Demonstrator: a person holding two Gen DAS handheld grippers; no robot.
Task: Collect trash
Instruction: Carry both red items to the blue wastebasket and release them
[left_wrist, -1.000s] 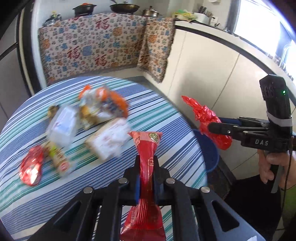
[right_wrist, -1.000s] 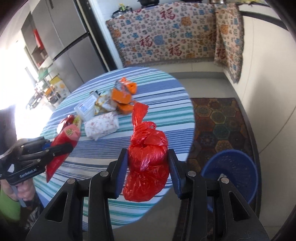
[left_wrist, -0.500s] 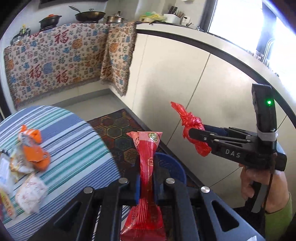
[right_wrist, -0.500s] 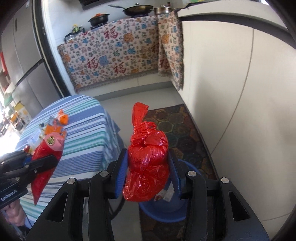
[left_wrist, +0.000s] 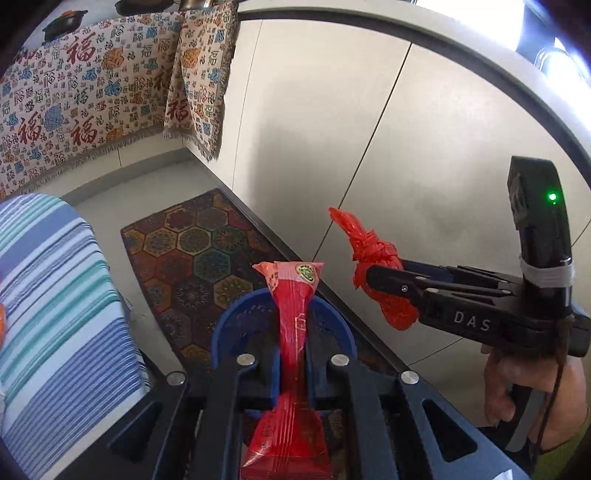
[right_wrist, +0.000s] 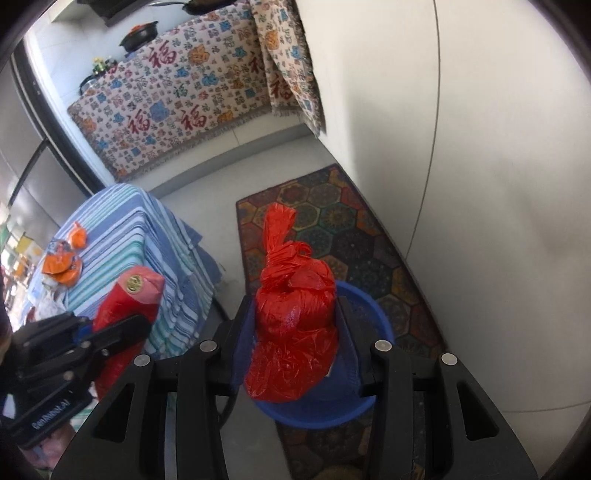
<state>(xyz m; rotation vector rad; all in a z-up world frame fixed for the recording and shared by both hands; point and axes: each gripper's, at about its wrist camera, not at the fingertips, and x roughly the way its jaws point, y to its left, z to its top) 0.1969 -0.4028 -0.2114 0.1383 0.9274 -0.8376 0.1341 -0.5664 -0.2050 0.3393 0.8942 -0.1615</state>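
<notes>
White letters "DAS" stand on the side of the black two-finger right gripper, at the right of the left wrist view. White lettering on the black body of the left gripper, lower left of the right wrist view, seems to read "GenRobot.AI". Large red Chinese characters 福 repeat across the cream patterned fabric cover, upper left in both views. The round emblem on the long red plastic snack wrapper is too small to read.
</notes>
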